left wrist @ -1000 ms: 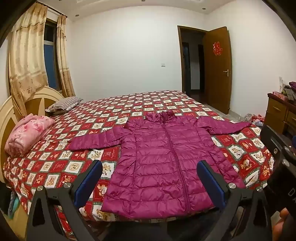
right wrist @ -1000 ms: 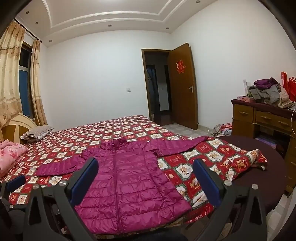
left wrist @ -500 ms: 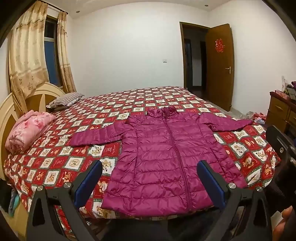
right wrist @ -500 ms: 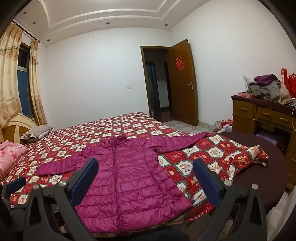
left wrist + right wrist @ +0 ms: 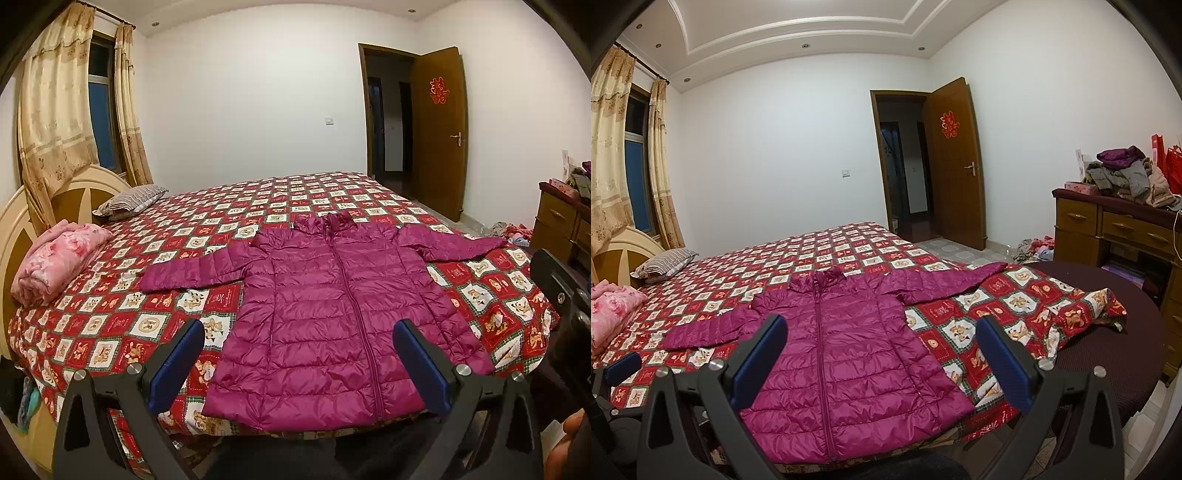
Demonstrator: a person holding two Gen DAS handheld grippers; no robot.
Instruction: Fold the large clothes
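A magenta quilted puffer jacket (image 5: 332, 306) lies flat and zipped on the bed (image 5: 110, 325), front up, collar toward the far side, both sleeves spread out sideways. Its hem reaches the near edge of the bed. In the right wrist view the same jacket (image 5: 842, 350) fills the lower middle. My left gripper (image 5: 297, 365) hovers above the hem, open and holding nothing. My right gripper (image 5: 881, 358) is also open and empty, above the jacket's lower right half. The right gripper's body shows at the right edge of the left wrist view.
The bed has a red and white patchwork cover. A folded pink blanket (image 5: 59, 266) and a striped pillow (image 5: 129, 197) lie by the headboard. A wooden dresser (image 5: 1119, 232) piled with clothes stands at the right, a dark round stool (image 5: 1108, 354) beside the bed's corner. The door (image 5: 956, 162) is open.
Both cameras have tilted and shifted slightly, so the jacket sits a little lower and closer in view. The jacket has not moved and both grippers stay open.
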